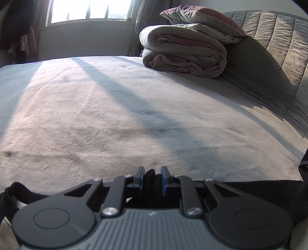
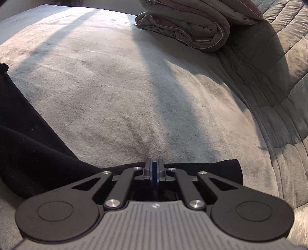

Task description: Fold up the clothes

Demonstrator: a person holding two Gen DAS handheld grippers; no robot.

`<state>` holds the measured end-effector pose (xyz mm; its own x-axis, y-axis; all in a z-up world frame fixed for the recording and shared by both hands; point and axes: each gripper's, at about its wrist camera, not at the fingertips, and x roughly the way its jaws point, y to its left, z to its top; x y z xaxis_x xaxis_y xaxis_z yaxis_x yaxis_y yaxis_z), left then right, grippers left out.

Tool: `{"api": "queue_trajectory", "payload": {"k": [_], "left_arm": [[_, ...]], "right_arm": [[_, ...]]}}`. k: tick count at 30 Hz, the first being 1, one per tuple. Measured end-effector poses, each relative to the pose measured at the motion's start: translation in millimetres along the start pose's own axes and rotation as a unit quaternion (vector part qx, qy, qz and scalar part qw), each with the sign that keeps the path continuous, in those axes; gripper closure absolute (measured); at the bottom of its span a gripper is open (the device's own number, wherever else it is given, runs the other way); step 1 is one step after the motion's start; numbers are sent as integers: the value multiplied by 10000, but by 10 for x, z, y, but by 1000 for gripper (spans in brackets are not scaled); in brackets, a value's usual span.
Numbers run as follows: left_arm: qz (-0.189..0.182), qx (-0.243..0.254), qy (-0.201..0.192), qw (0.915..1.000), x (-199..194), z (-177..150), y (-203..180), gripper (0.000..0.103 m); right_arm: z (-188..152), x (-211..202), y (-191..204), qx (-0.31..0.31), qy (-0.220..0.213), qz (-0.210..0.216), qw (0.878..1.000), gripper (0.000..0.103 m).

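**2 grippers clamped on 1 black garment at the bed's near edge**

The left gripper (image 1: pixel 152 177) is seen with its 2 blue pads pinched on a bunched fold of the black garment (image 1: pixel 250 187). The right gripper (image 2: pixel 154 171) is shown pressed together on the garment's edge, with no gap left between the pads. The garment is spread along the near edge of 1 pale bed cover (image 1: pixel 115 107). Well apart, 1 folded quilt (image 1: pixel 182 55) is topped by 1 pillow (image 1: pixel 202 21), beside 1 padded headboard (image 1: pixel 273 48). 1 window (image 1: pixel 88 9) is lit beyond.
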<state>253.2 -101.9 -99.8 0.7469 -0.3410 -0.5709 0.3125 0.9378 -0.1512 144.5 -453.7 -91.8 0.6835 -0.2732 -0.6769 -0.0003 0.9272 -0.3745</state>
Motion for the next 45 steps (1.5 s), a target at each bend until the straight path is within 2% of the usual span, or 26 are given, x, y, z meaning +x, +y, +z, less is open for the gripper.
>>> {"api": "queue_trajectory", "payload": {"k": [3,6,10,15,17,19,21,25,28,31,32,33,35,36,38,41,42,45], "left_arm": [[3,-258,-362,9990,-92,36,59,87],[48,-370,-751,9965,-178,69,71,87],[88,-382,-733,9965,-111,59,62,86],[92,-593,-257,9979,79,23,146,83],[0,-722,-243,9971,73,15,187,78],[-31,-805,-255,9964,57,19,207,78],[-10,-856,-336,9958,4,48,207,71],[-84,-796,-616,9949,-193,162,179,67],[-415,-646,-649,9949,-312,241,135,67],[-1229,-444,-479,9903,-355,264,33,67],[-1538,-376,-400,9866,-359,263,-4,69],[-1980,-276,-276,9794,-350,244,-57,69],[-2840,37,-101,9588,-339,165,-195,70],[-3133,196,-41,9494,-340,125,-272,72],[-3548,508,65,9335,-350,50,-437,74],[-4150,972,224,9043,-365,-62,-684,74],[-4272,1160,291,8962,-370,-107,-778,74],[-4336,1802,566,8811,-379,-274,-1035,73]], "right_arm": [[2,-155,-21,167,-424,-737,9962,101],[20,-223,-123,443,-728,-1210,9890,101],[47,-87,-147,579,-684,-1372,9865,101],[-66,254,-25,558,-299,-1316,9893,100],[-91,275,17,480,-371,-1429,9879,97],[-67,190,-16,653,-398,-1450,9865,89],[-54,17,-88,1000,-500,-1492,9825,72],[-155,-383,-200,1650,-591,-1298,9759,69],[-309,-553,-225,2164,-427,-876,9714,69],[-467,-637,-244,2776,-247,-401,9595,69],[-522,-629,-246,3010,-200,-225,9532,69],[-578,-614,-245,3241,-166,-50,9459,69],[-672,-573,-242,3569,-204,164,9338,68],[-708,-556,-238,3668,-296,185,9296,68],[-748,-538,-248,3850,-526,261,9210,68],[-776,-489,-283,4131,-831,489,9056,68],[-785,-478,-291,4230,-904,566,8998,66],[-814,-468,-303,4536,-1062,783,8814,63]]}}
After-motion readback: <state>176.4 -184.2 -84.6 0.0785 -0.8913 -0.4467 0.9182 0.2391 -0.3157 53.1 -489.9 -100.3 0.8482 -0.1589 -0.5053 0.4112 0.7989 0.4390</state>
